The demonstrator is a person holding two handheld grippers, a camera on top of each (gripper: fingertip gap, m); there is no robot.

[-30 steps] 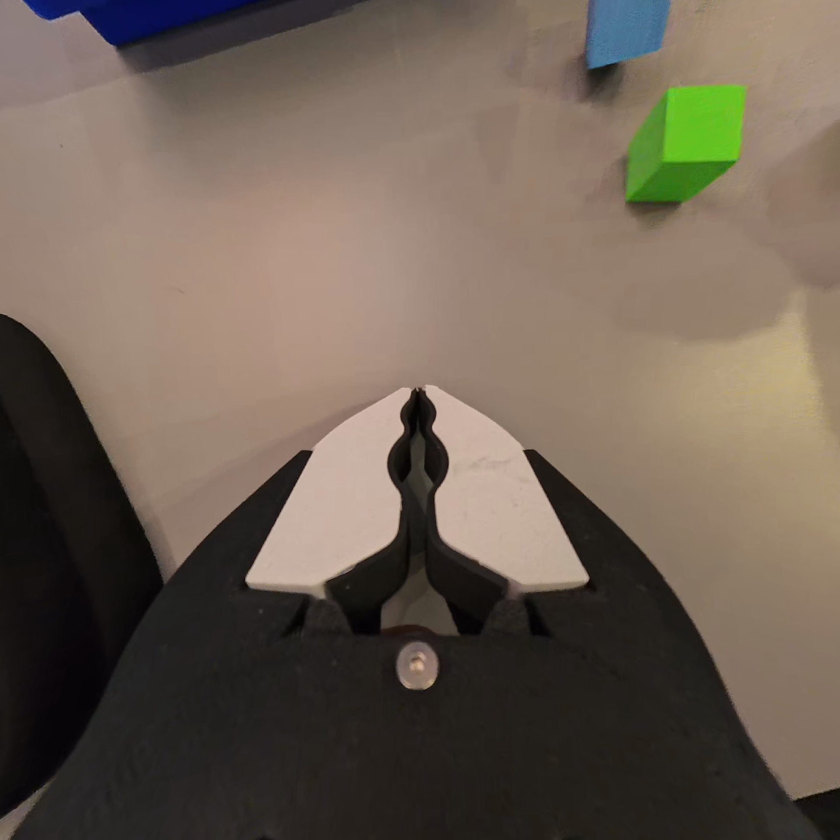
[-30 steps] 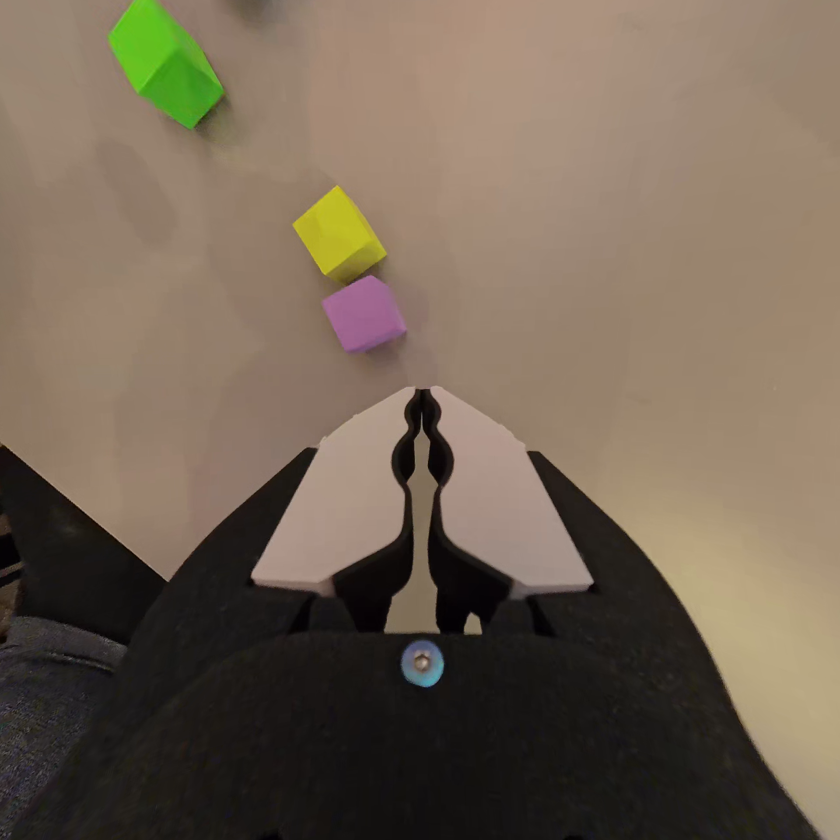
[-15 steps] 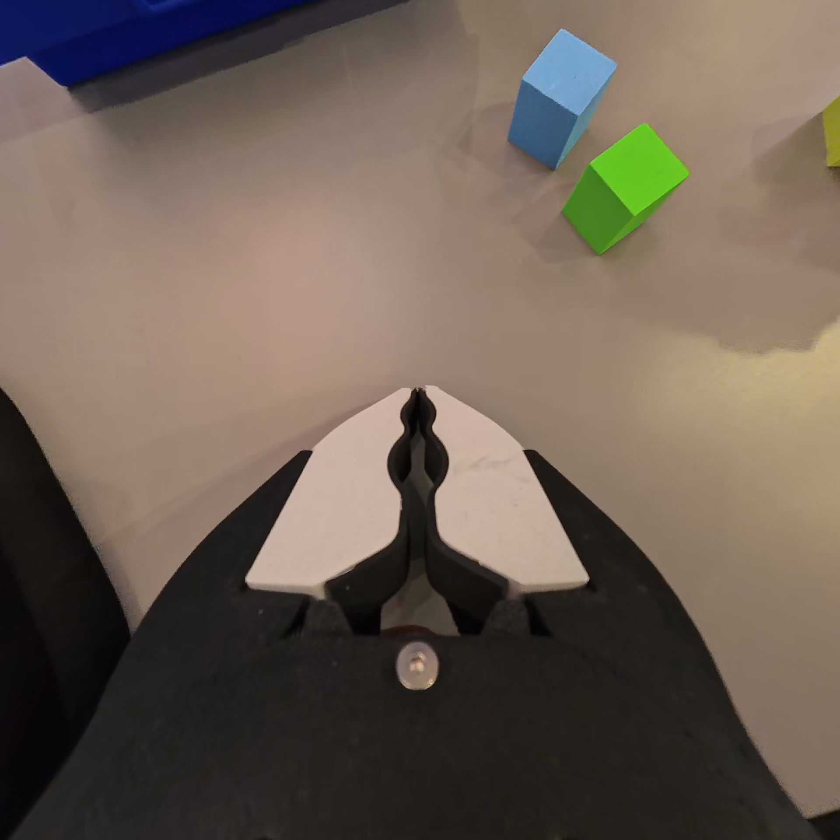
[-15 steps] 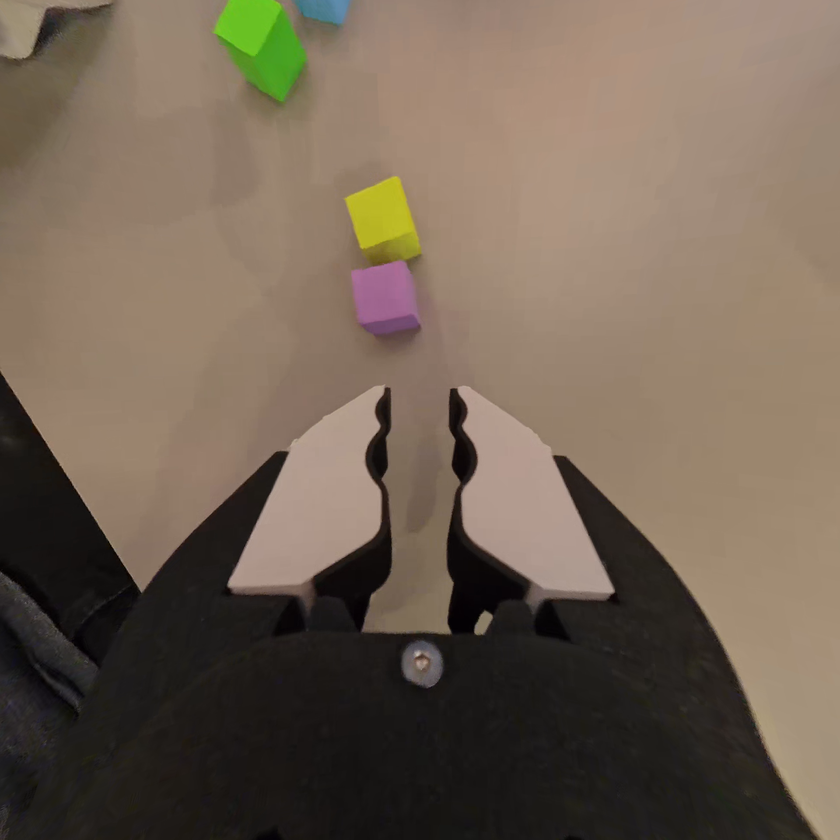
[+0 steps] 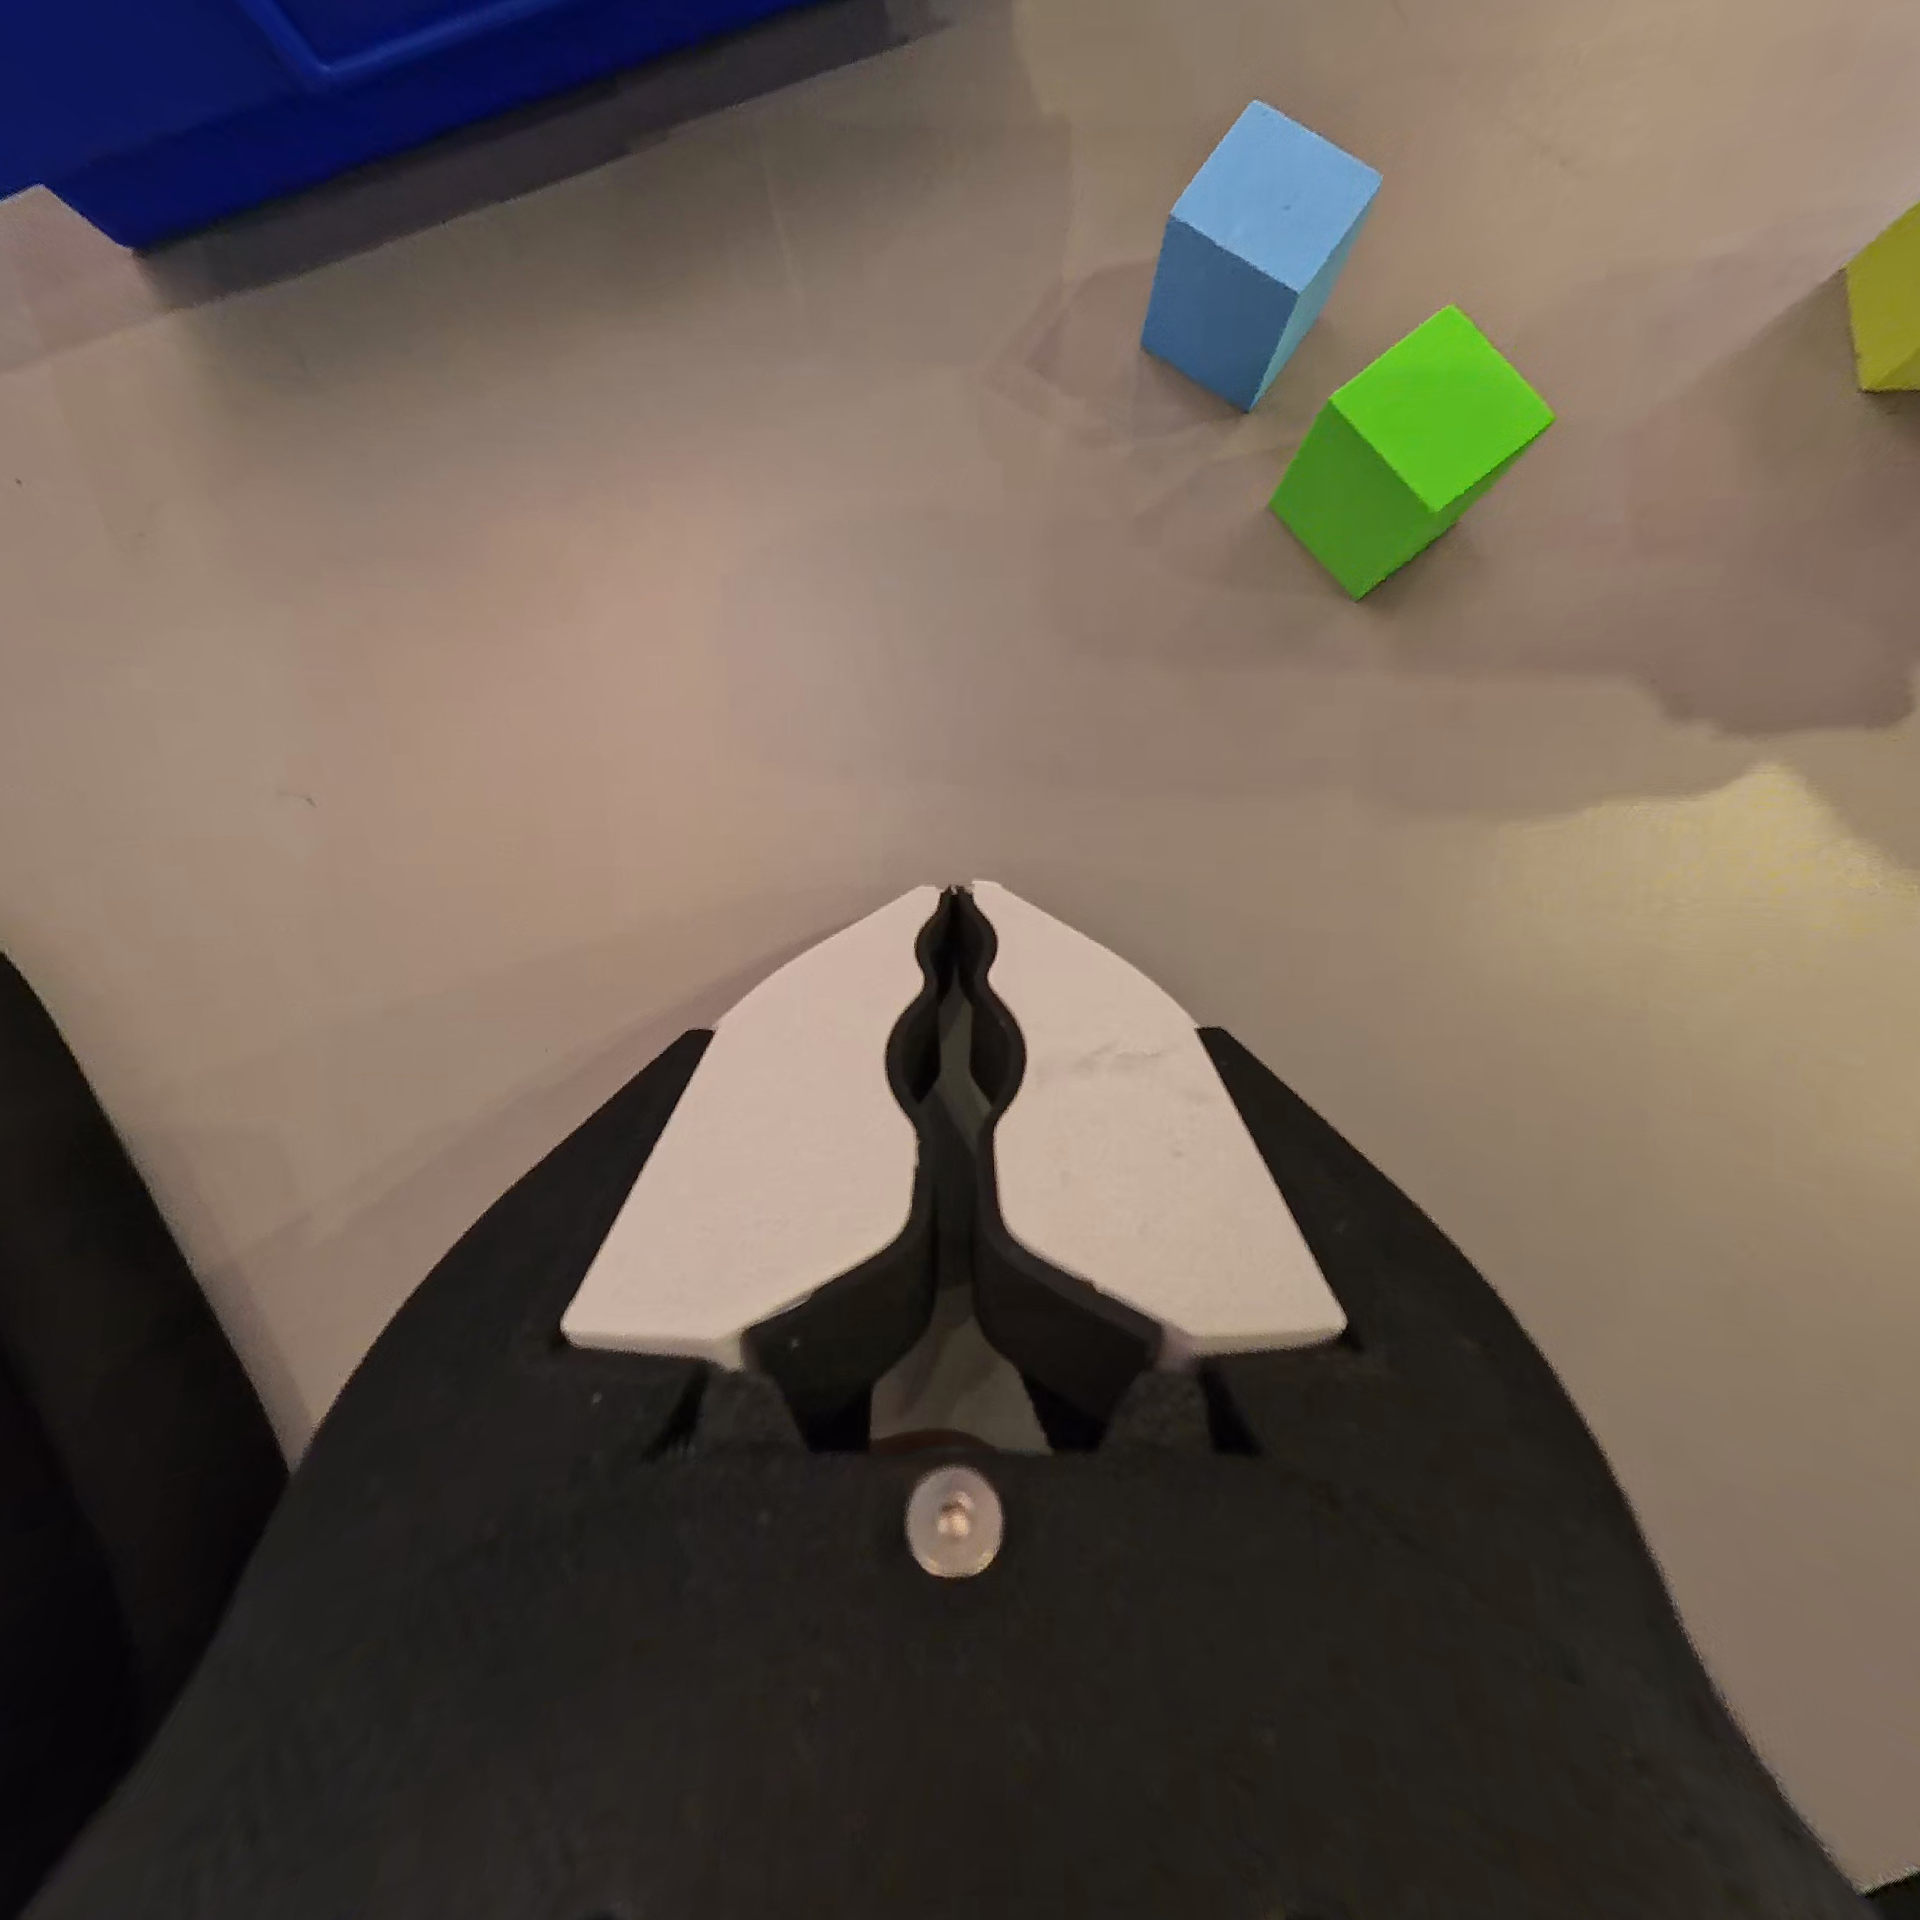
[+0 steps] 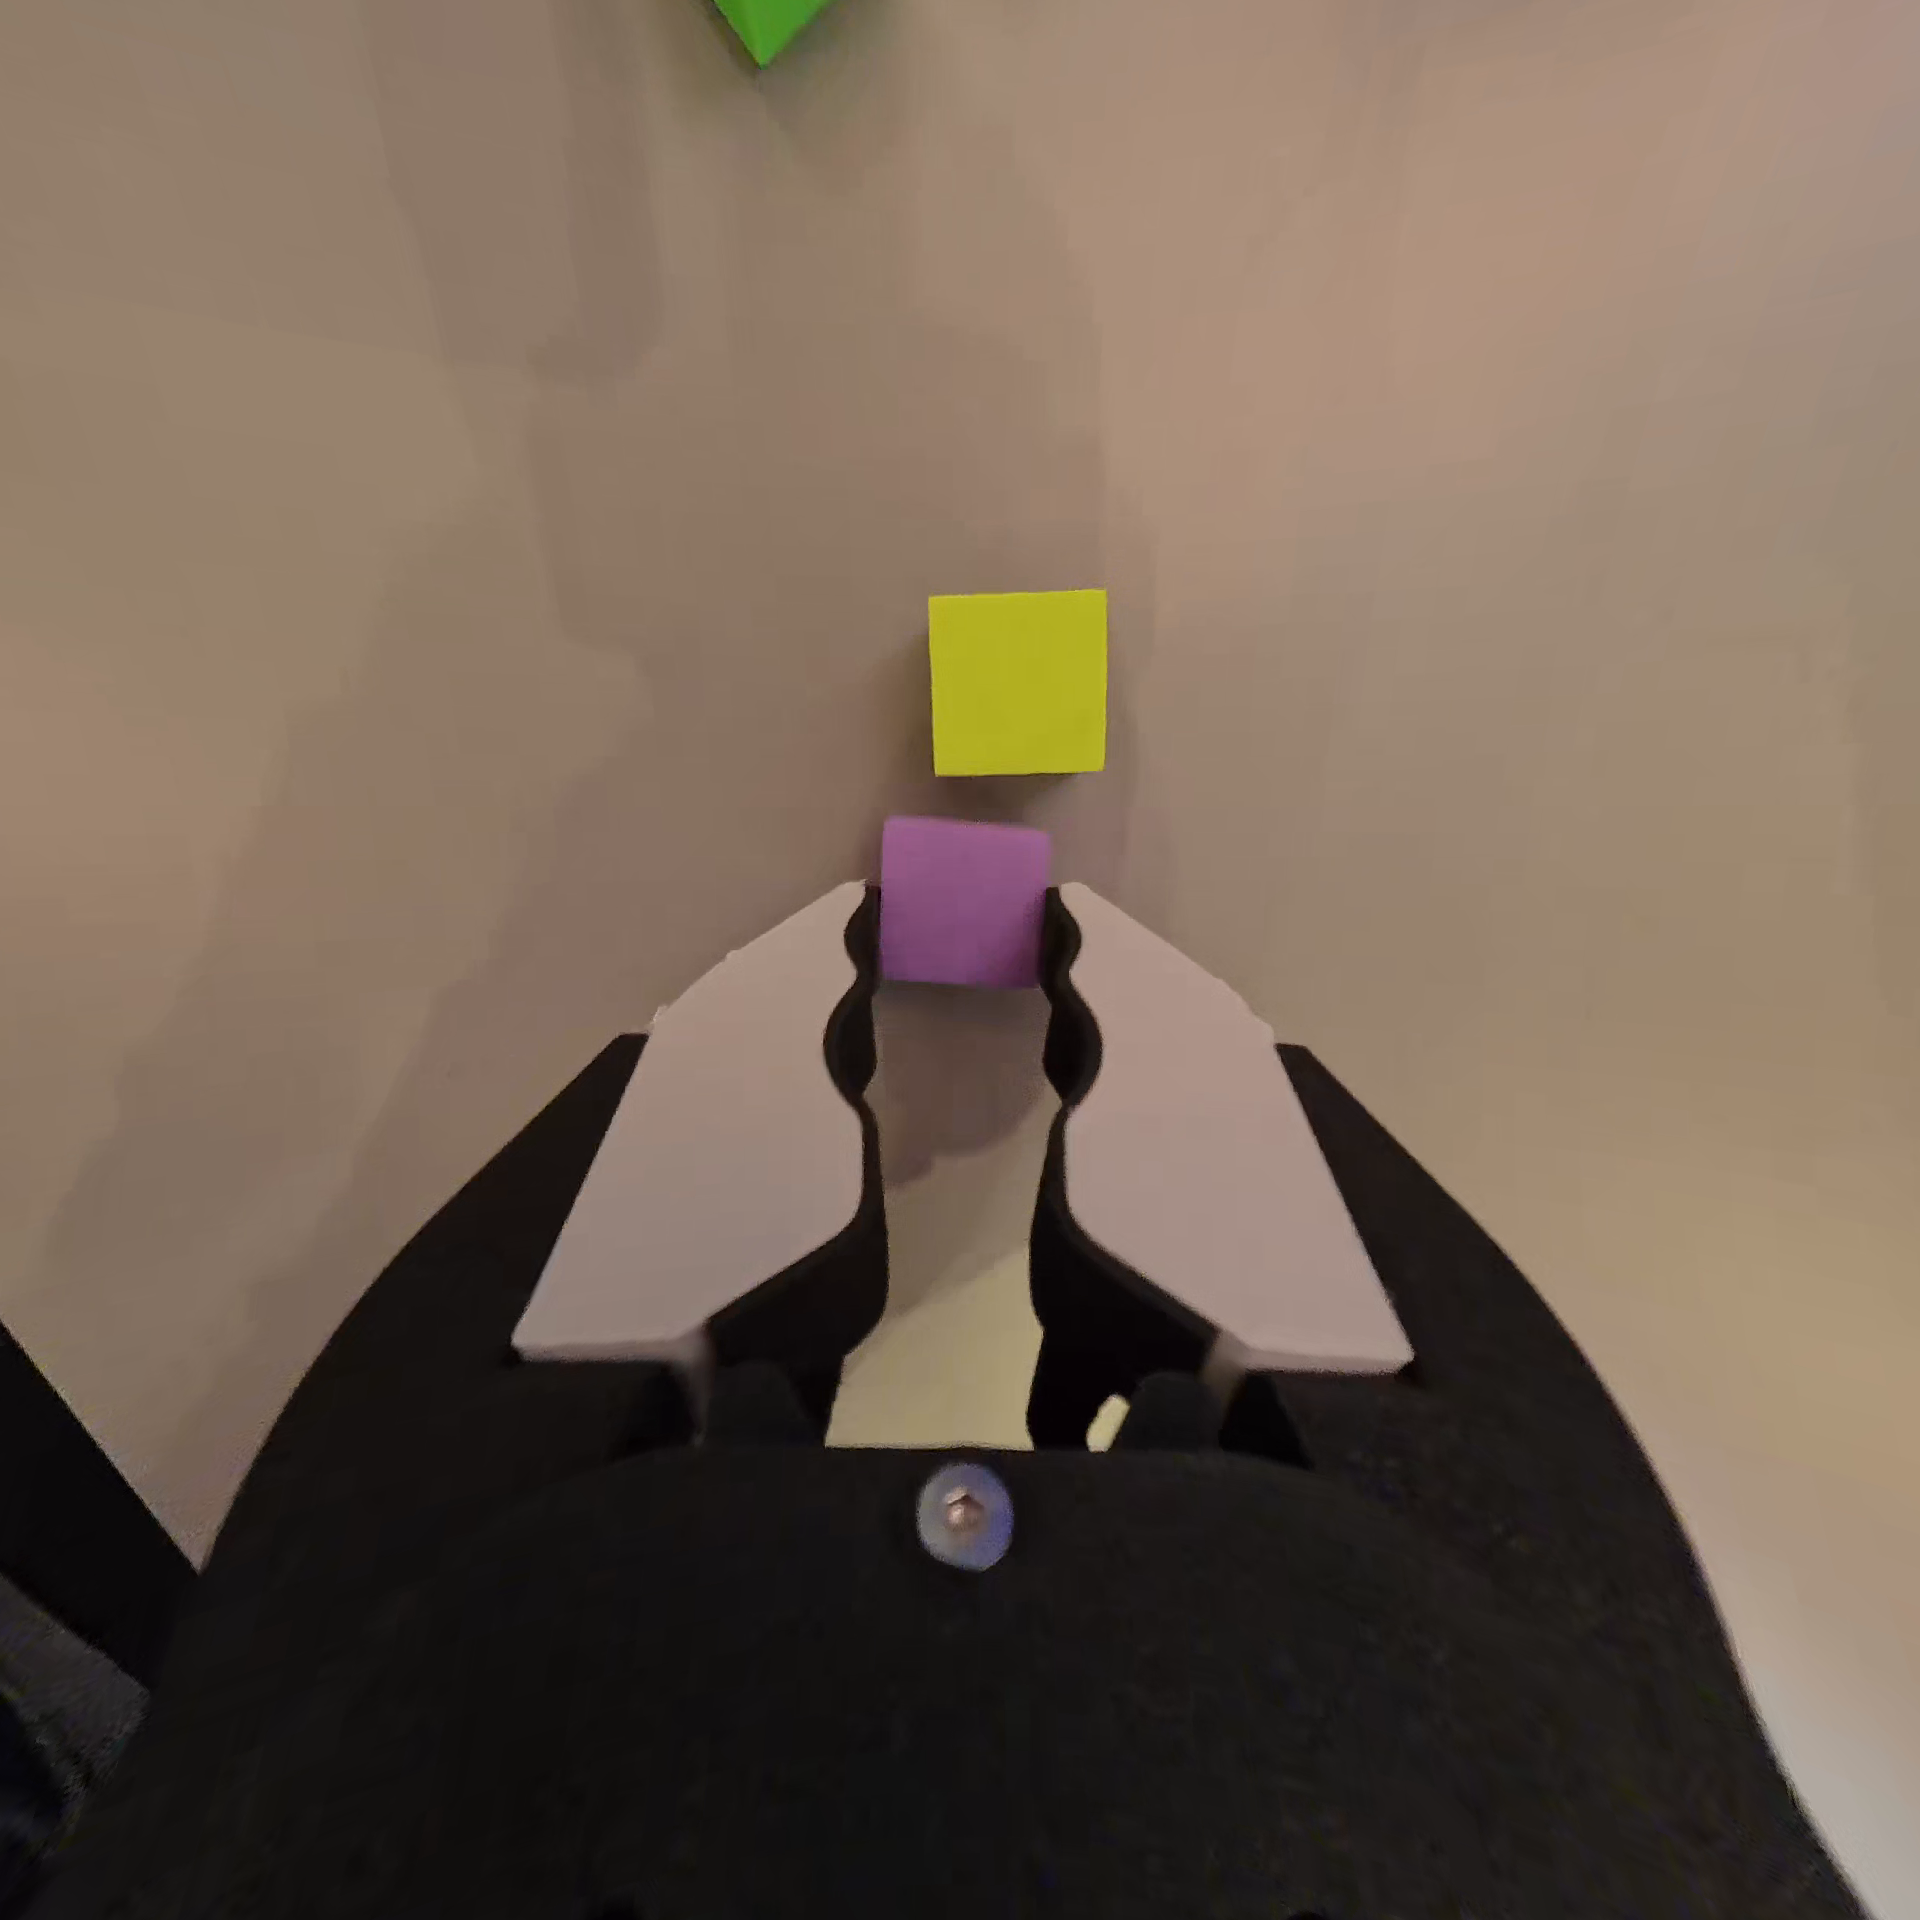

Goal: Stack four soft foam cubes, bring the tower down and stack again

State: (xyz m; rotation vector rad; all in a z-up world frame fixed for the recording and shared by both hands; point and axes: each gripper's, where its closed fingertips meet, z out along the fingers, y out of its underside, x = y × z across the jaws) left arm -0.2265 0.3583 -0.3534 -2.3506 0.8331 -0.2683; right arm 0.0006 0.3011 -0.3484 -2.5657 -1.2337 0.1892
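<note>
In the right wrist view my right gripper [image 6: 961,906] has its two pads against the left and right sides of a purple foam cube [image 6: 961,883], with no gap showing on either side. A yellow cube [image 6: 1016,681] lies on the table just beyond it. A corner of the green cube [image 6: 769,26] shows at the top edge. In the left wrist view my left gripper [image 5: 958,891] is shut with nothing in it, above bare table. A light blue cube [image 5: 1257,260] and a green cube [image 5: 1403,447] lie apart ahead to its right. The yellow cube's edge [image 5: 1886,312] shows at the far right.
A dark blue bin [image 5: 312,94] stands at the table's far left. The beige table [image 5: 520,623] runs wide between it and the cubes. A dark shape [image 5: 62,1351] sits beyond the table edge at the near left. My hands' fingertips stand some 25 centimeters from each other. The yellow cube [image 6: 1016,681] is closer to my right gripper, around 4 centimeters from its tips; the left tips are 20 centimeters off.
My right gripper went from shut to open, moved forward to the purple cube, and its pads now touch the cube's sides. My left gripper stayed shut and shifted slightly.
</note>
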